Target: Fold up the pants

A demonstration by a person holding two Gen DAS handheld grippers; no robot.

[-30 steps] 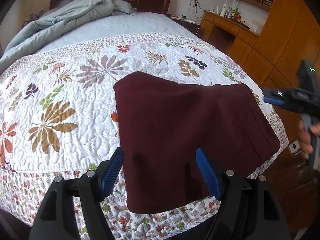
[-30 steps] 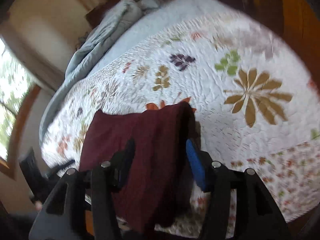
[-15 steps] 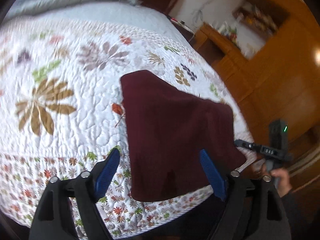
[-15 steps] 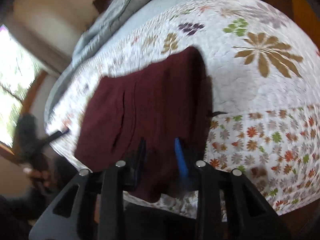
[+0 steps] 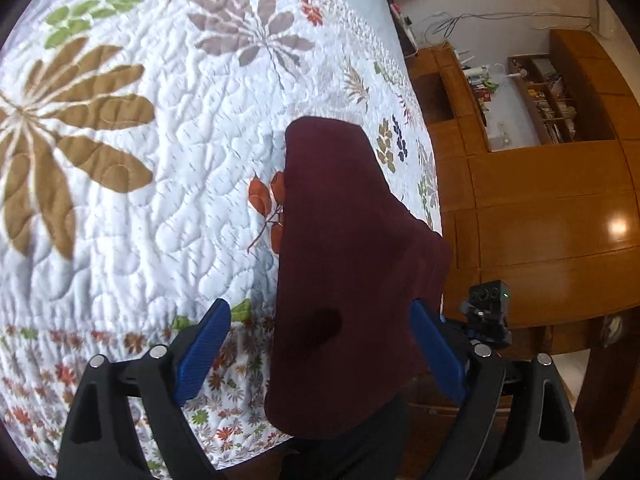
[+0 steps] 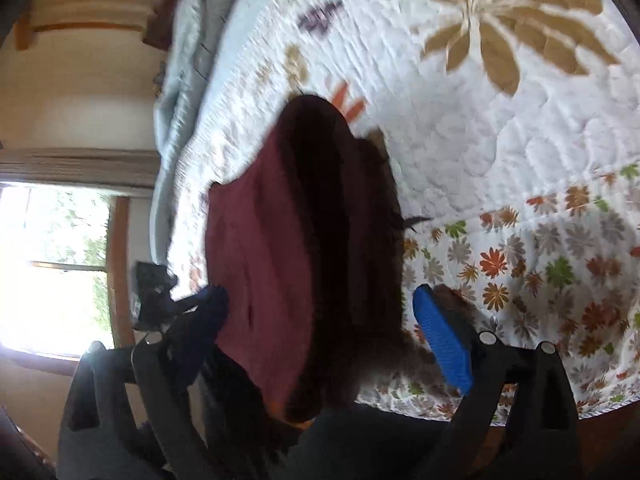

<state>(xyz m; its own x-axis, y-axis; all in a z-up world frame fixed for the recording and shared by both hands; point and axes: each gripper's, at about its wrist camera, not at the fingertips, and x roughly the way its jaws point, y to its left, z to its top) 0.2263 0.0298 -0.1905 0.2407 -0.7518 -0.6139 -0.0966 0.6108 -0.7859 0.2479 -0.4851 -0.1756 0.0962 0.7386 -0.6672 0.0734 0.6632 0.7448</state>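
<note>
The folded fabric pants (image 5: 344, 264) are plain dark maroon; the white quilted bedspread (image 5: 168, 168) carries large tan, mauve, green and orange leaf prints, with a border of small orange, grey and green flowers; each black-framed gripper has 2 ribbed blue finger pads (image 5: 204, 350); the wooden cabinets (image 5: 540, 220) are glossy honey-brown.

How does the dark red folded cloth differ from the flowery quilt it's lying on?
The folded maroon pants are one plain dark colour; the white quilted bedspread is printed with brown, green and orange leaves. The pants form a small bundle near the bed's edge; the bedspread covers the whole visible bed. The pants look smooth; the bedspread is stitched in puffy swirls. Both are soft fabric.
</note>
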